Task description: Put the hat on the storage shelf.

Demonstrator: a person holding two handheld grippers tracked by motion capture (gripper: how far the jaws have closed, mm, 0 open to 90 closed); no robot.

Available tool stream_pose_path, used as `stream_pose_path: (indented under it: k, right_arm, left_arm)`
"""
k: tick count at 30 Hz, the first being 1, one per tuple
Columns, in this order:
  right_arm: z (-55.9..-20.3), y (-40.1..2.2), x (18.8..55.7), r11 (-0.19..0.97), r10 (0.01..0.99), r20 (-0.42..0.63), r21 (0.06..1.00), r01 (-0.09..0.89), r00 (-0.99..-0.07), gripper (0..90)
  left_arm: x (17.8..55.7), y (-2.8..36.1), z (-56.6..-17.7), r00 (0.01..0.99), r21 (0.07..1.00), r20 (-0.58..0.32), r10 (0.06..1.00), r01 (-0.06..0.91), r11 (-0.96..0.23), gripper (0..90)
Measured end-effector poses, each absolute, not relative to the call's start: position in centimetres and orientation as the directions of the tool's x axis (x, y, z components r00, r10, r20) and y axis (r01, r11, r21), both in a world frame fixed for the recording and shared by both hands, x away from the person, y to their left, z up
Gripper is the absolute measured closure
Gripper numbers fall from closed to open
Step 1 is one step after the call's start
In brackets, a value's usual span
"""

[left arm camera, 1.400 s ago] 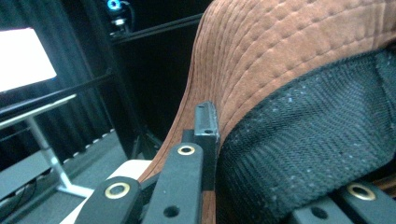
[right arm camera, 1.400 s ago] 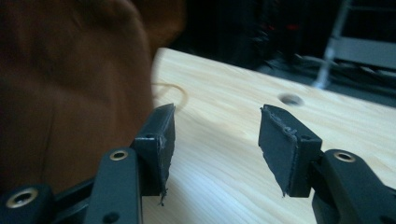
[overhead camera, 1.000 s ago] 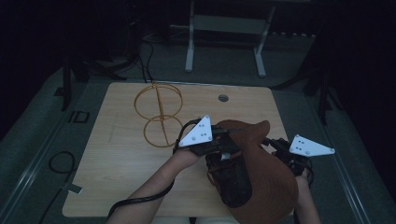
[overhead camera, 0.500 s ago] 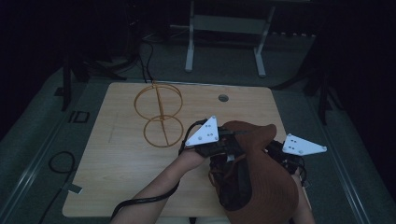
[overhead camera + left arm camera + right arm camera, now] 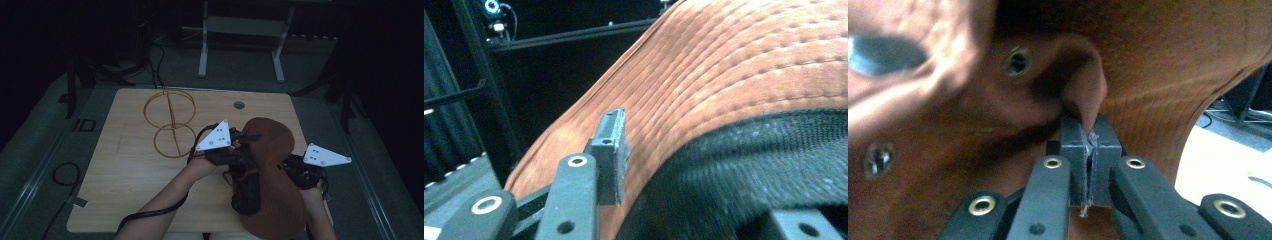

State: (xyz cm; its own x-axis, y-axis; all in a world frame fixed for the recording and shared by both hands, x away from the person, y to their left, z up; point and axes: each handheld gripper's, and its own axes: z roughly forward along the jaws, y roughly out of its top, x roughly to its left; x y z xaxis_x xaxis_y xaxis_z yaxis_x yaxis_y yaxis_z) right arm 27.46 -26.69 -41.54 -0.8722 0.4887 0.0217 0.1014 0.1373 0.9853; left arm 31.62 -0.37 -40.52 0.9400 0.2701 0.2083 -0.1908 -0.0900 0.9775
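A brown stitched hat (image 5: 274,165) with a black mesh lining (image 5: 247,196) is held up over the table's near right part. My left gripper (image 5: 247,149) is at the hat's left side. In the left gripper view, the left gripper (image 5: 704,175) has just been opening; one pad (image 5: 614,150) lies against the brown brim (image 5: 744,75), and the black lining (image 5: 754,165) sits between the spread jaws. My right gripper (image 5: 296,172) is at the hat's right side. In the right gripper view, the right gripper (image 5: 1087,135) has just closed, pinching a fold of brown fabric (image 5: 1083,95) by the eyelets.
An orange wire frame of two rings (image 5: 170,122) stands on the wooden table (image 5: 125,170) left of the hat. A round hole (image 5: 239,105) sits near the table's far edge. A metal stand (image 5: 240,45) is behind the table, and a cable loop (image 5: 62,175) lies on the floor at left.
The right gripper's plate has shifted slightly left toward the hat. The left gripper's plate has tilted a little. The hat has changed shape slightly between them.
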Motion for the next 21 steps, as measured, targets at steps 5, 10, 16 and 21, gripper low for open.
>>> stream_pose_path:
  k: [5, 10, 16, 21]
  right_arm:
    - [-41.0, -27.8, 27.5, 0.099, 0.519, 0.034, 0.990, 0.099, -0.854, 87.8]
    - [-40.5, -28.8, 27.7, 0.076, 0.556, 0.041, 0.992, 0.100, -0.830, 87.7]
    - [-39.6, -29.6, 28.2, 0.046, 0.592, 0.048, 0.995, 0.093, -0.804, 87.7]
    - [-38.5, -29.5, 29.2, 0.037, 0.615, 0.039, 0.996, 0.079, -0.787, 87.7]
  left_arm:
    - [31.7, 0.6, -40.2, 0.917, 0.975, 0.213, 0.337, -0.180, -0.128, 45.5]
    - [31.6, 2.5, -40.4, 0.892, 0.973, 0.219, 0.395, -0.168, -0.159, 36.9]
    - [31.1, 4.6, -41.4, 0.873, 0.973, 0.199, 0.446, -0.120, -0.199, 21.9]
    - [30.4, 6.8, -42.7, 0.862, 0.972, 0.170, 0.478, -0.068, -0.223, 8.3]
